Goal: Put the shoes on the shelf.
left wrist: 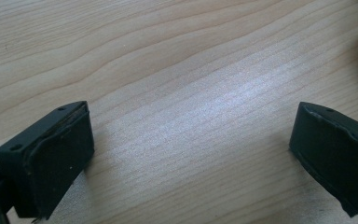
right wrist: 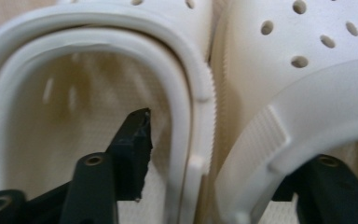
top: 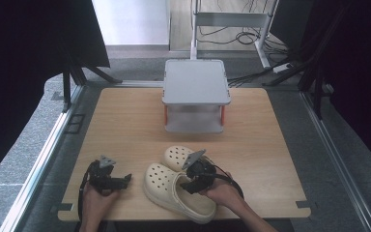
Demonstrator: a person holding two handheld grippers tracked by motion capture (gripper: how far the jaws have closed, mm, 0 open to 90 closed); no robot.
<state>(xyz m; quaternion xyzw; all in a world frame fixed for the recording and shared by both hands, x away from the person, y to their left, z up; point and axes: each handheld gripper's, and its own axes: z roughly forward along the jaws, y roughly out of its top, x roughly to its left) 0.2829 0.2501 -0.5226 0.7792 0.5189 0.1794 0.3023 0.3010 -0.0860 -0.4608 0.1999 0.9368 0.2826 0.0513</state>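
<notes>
We are straddling the touching sidewalls of two cream clogs (right wrist: pixel 242 70) with the right gripper (top: pixel 196 175), jaws wide, one inside each shoe; light, springy foam, probably pinchable there. Left gripper (left wrist: pixel 191 154) is idling wide over bare table (left wrist: pixel 168 56).

I see my two black grippers (top: pixel 107 178) (top: pixel 200 175), each with a grey three-cornered plate and a looping black cable.

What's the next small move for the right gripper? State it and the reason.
Probably close the right gripper: one jaw sits inside one cream clog, the other inside its neighbour, straddling their adjoining walls. The left gripper is open over bare table.
</notes>
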